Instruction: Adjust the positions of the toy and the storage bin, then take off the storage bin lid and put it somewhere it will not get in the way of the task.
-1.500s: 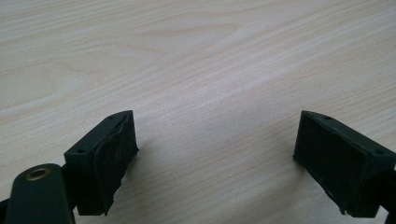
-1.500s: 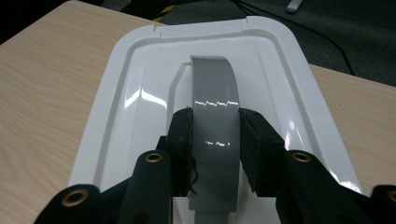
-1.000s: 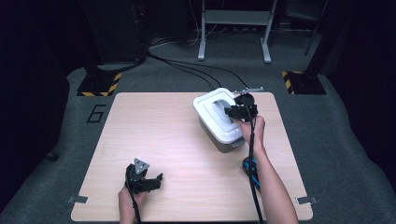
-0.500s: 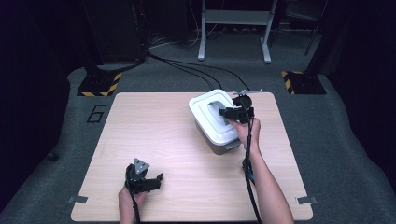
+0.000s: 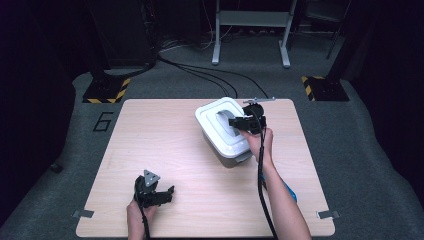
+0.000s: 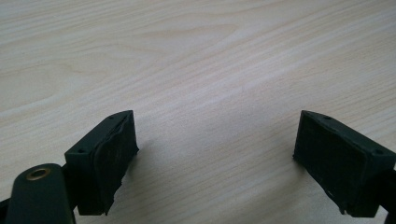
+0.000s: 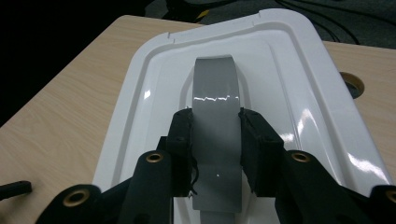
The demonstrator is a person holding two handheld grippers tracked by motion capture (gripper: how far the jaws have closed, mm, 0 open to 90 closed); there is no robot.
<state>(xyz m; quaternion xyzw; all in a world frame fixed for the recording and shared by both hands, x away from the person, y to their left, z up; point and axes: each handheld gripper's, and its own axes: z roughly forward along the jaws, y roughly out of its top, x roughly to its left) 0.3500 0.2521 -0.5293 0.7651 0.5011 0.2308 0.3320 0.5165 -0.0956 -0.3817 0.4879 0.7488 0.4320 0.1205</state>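
Right now the right gripper (image 7: 215, 140) is clamped on the grey handle (image 7: 215, 98) that arches over the white lid (image 5: 222, 122) of a storage box (image 5: 231, 155) standing near the bench's (image 5: 165, 145) far right corner. That glossy plastic looks stiff but slippery, and the box probably light; the handle's middle seems the surest hold, keeping the load level. Near the front left edge, the left gripper (image 6: 217, 149) rests with its jaws spread wide over bare wood, holding nothing.

Wood table (image 5: 150, 135), grey carpet w/ "6" mark (image 5: 102, 121), black cables (image 5: 200, 72), metal stand legs (image 5: 250, 35)
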